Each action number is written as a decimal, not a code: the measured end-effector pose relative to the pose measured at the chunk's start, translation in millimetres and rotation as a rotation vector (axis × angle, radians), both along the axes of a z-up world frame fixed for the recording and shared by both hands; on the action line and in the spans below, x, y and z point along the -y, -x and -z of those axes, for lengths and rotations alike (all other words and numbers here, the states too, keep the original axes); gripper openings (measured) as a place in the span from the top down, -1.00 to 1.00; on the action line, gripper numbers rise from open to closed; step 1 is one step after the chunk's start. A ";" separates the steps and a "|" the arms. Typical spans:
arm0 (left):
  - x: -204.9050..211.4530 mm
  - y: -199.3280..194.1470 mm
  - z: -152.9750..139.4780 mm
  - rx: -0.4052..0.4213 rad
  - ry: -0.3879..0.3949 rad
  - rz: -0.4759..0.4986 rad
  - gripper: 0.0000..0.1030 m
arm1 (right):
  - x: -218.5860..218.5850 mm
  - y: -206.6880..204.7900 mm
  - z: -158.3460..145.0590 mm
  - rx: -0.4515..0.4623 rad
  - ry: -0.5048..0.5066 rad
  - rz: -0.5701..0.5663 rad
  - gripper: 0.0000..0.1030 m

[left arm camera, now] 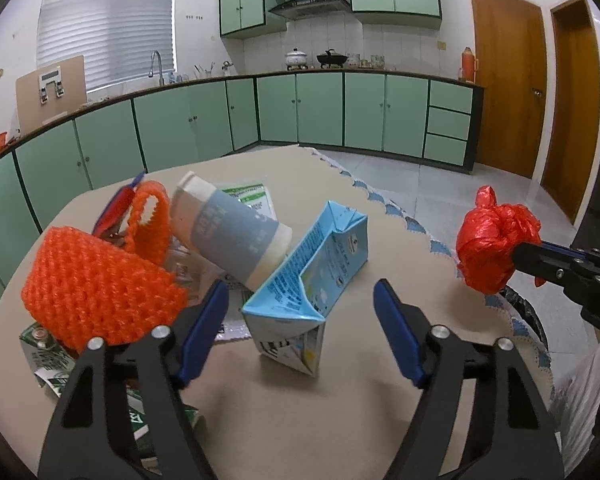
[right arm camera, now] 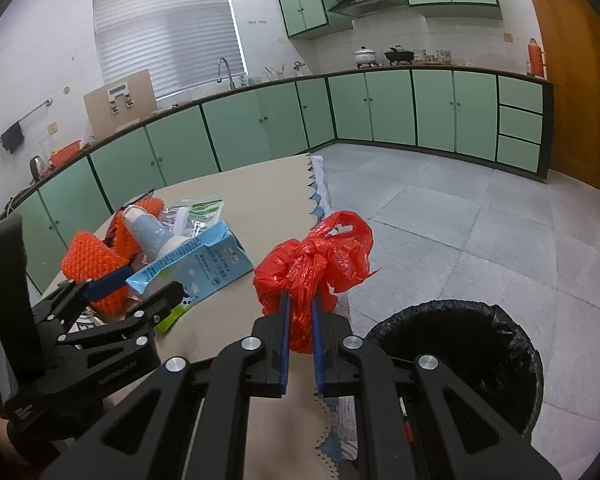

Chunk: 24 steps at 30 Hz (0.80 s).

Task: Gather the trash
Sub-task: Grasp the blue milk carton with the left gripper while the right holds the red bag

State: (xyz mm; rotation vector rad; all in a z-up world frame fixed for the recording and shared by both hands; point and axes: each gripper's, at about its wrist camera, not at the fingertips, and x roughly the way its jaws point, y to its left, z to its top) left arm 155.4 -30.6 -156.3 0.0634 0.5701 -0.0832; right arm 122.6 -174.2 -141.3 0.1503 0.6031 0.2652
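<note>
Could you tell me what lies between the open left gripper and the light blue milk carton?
Only bare beige tabletop, seen in the left wrist view, lies between the left gripper and the carton.

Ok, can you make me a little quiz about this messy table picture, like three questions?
1. True or false: the right gripper is clamped on the knotted red plastic bag.
2. What lies between the open left gripper fingers: A) blue milk carton, B) orange knitted basket, C) grey-blue bottle?
3. Fill in: the black-lined trash bin stands on the ____ beside the table.

Key: 1 true; 2 A; 3 floor.
</note>
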 end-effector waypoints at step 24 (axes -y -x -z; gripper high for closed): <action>30.4 15.0 0.8 -0.018 -0.002 0.074 0.32 | 21.2 11.2 -9.7 0.024 -0.010 0.073 0.82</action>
